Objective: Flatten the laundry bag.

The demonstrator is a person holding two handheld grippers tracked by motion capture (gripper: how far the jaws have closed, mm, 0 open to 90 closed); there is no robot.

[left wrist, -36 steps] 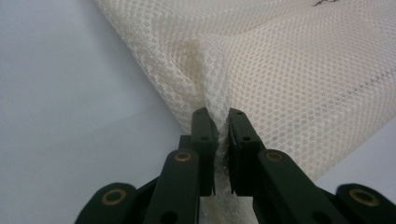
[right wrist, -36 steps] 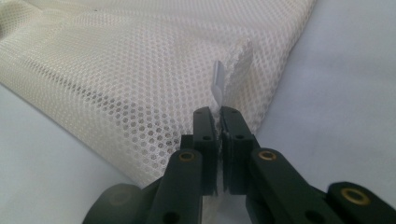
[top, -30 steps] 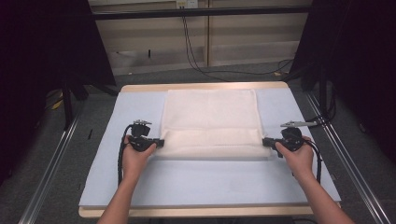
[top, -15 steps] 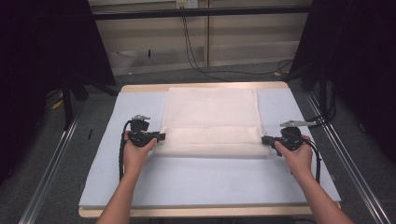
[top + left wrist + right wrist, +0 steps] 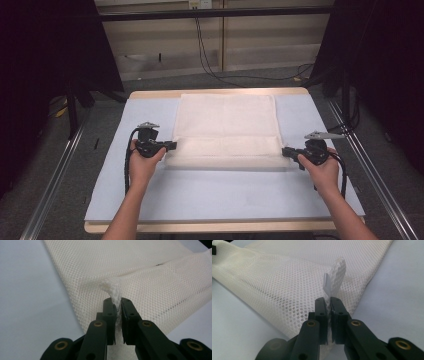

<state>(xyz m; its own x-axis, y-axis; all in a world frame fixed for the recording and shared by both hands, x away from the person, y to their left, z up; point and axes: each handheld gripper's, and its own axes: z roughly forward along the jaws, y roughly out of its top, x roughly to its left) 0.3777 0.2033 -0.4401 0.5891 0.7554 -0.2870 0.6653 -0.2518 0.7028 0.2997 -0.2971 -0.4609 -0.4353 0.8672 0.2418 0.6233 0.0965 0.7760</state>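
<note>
Between the black jaws of my left tool [image 5: 117,305] I am pinching a bunched tuft of the white mesh cloth [image 5: 140,277], and its jaws have just been opening a little and closing again on that same tuft, so I am re-seating the grip rather than letting go. My right tool [image 5: 328,302] is clenched on the opposite edge of the cloth, where a small flap of mesh with a pale tag stands up above the jaws. In the high view my left tool [image 5: 169,146] and right tool [image 5: 287,152] are holding the two ends of the folded near band of the cloth [image 5: 226,117], which is lying flat in the middle of the bench [image 5: 210,227], on the pale blue mat [image 5: 220,187], its far edge close to the far rim. I am judging the step in hand to be a fold. To do it well, I am thinking both hands should be rising together and travelling level at one pace, keeping the band taut between them so the mesh is not sagging or skewing, and setting it down square with the side edges before either grip is loosening. The left pinch is catching only a thin tuft, so it may be slipping if I am pulling hard. The tag is too small for me to read any writing, and I am seeing no brand.
</note>
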